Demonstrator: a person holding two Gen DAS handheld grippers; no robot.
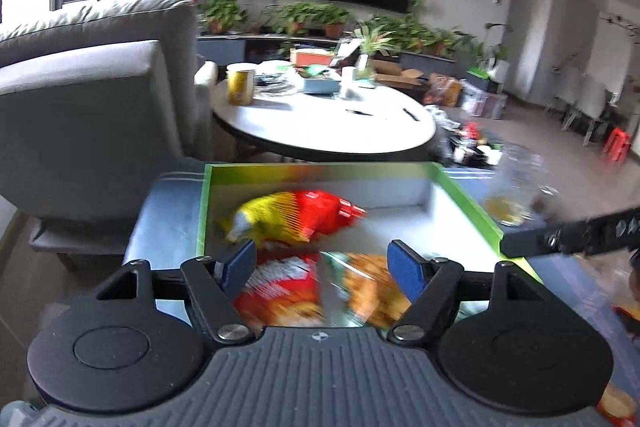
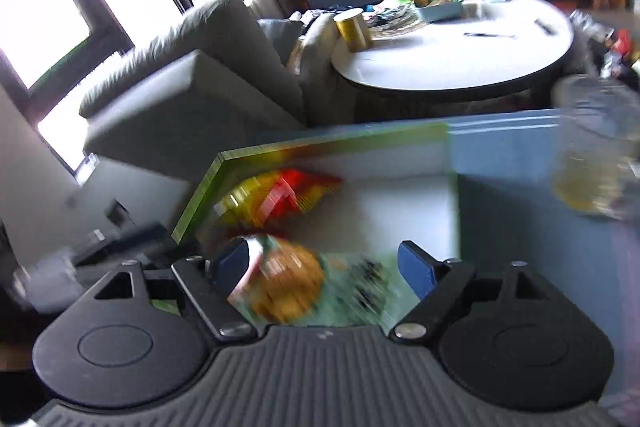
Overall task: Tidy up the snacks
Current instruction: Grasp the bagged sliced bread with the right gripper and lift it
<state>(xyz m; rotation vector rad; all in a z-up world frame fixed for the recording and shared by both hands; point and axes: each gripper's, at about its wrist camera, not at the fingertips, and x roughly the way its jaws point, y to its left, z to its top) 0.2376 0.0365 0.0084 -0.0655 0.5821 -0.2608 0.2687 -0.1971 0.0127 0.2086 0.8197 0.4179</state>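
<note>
Ahead of the left gripper, left wrist view: green-rimmed box with pale floor, sitting on a blue surface. Jaws spread wide, blue pads clear of everything, nothing held. Beyond the left pad lies a yellow-and-red snack bag, smeared by motion blur. Between and under the pads, a red snack bag touching a clear bag of orange snacks; their near ends are cut off by the gripper body. Print on all three unreadable. Off to the right, past the box rim, a black bar of the right gripper enters, mostly out of frame. Clear container beyond it, blurred. Round white table and grey sofa further out.

Right wrist view, heavier blur. Right gripper also wide apart and holding nothing. Same box ahead and leftward; its near edge is hidden. Yellow-and-red bag in the far left corner. Orange-snack bag lies below the pads, close against the left one; contact cannot be judged. Dark smudges beside it unidentifiable. Clear container far right, cropped.
</note>
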